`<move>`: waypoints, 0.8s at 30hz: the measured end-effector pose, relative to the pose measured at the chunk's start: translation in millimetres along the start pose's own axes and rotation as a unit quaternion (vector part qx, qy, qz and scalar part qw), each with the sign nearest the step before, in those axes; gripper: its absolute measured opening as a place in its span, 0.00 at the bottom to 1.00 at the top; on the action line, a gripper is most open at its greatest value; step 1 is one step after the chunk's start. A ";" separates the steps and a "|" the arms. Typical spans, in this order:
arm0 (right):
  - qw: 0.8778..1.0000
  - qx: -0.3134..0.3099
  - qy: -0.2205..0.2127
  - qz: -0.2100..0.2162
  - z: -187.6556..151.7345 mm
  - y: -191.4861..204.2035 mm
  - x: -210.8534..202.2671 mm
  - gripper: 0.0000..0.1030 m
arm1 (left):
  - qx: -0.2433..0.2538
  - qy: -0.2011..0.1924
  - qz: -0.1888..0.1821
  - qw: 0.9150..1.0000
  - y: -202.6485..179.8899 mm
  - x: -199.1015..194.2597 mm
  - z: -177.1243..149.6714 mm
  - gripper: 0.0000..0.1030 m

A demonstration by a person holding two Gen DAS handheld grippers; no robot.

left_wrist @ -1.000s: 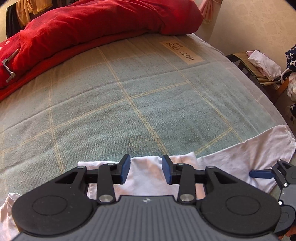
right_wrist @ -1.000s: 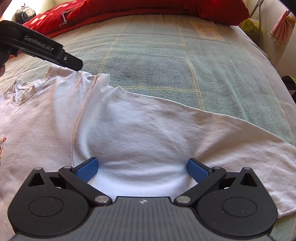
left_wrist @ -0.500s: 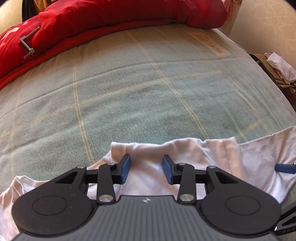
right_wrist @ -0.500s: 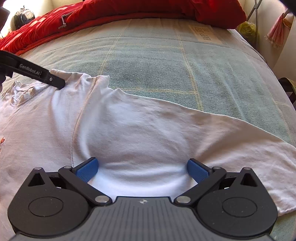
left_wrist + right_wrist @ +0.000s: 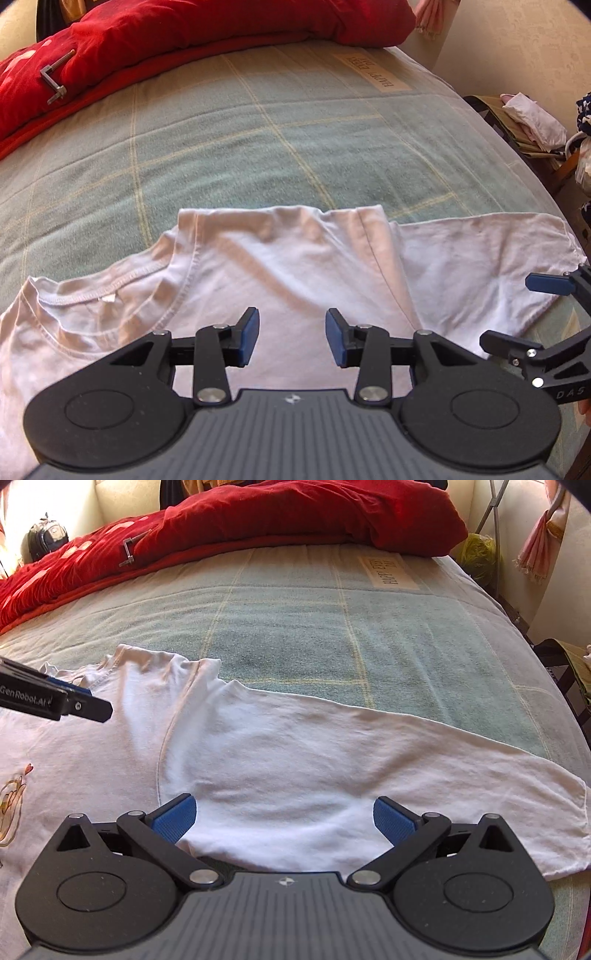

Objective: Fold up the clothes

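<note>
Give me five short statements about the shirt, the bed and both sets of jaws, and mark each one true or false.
1. The white T-shirt lies spread on the green checked blanket. True.
2. The left gripper is clamped on the collar. False: its jaws are apart, holding nothing.
3. The right gripper has its jaws wide open. True.
4. The red duvet covers the shirt. False: it is heaped at the far end of the bed.
5. A metal bracket rests on the duvet. True.
</note>
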State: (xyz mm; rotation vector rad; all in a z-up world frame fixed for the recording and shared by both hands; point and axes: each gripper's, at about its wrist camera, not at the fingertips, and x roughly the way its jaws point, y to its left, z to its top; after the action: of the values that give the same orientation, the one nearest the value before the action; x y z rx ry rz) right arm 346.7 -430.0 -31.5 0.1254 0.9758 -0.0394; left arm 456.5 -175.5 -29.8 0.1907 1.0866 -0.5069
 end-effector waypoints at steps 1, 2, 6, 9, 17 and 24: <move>1.000 0.007 -0.002 0.002 -4.4 -5.7 -6.1 1.00 | 0.002 0.002 -0.002 1.000 -5.0 -1.0 -3.4 0.38; 1.000 0.016 -0.004 0.001 -8.6 -12.9 -12.0 1.00 | 0.005 0.004 -0.003 1.000 -10.0 -2.0 -6.7 0.38; 0.998 0.066 -0.007 -0.015 -23.1 -52.2 -31.0 1.00 | 0.014 0.011 -0.010 1.000 -29.9 -6.0 -20.2 0.38; 0.990 0.136 -0.015 -0.033 -33.5 -102.7 -41.3 1.00 | 0.032 0.011 -0.013 0.999 -44.6 -8.1 -21.9 0.38; 0.906 0.418 -0.067 -0.027 -81.5 -246.8 -48.8 0.87 | 0.053 0.014 -0.019 0.998 -71.1 -7.3 -13.4 0.38; 0.856 0.503 -0.119 0.002 -97.2 -297.5 -27.4 0.75 | 0.057 0.029 -0.028 0.998 -89.8 -0.6 -13.5 0.38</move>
State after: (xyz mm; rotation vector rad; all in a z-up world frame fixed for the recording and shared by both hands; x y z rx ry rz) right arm 224.6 -713.7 -89.0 1.0656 0.6188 -0.5563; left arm 402.1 -248.2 -26.9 0.2766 1.1223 -0.6181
